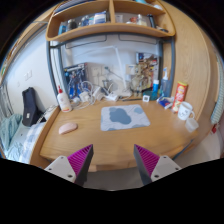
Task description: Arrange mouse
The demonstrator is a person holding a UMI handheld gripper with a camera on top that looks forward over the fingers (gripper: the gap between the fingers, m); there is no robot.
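Gripper view showed the gripper (114, 163) spread wide and empty, well back from the desk (100, 148). The mouse (68, 128) lay left of the mouse pad (124, 118). Judged an approach step; next move required advancing toward the mouse.

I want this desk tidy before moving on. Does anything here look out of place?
Yes: the mouse lies on bare wood, well apart from the grey mouse pad at mid-desk. Nothing looks spilled or broken. The gripper is open, well short of both.
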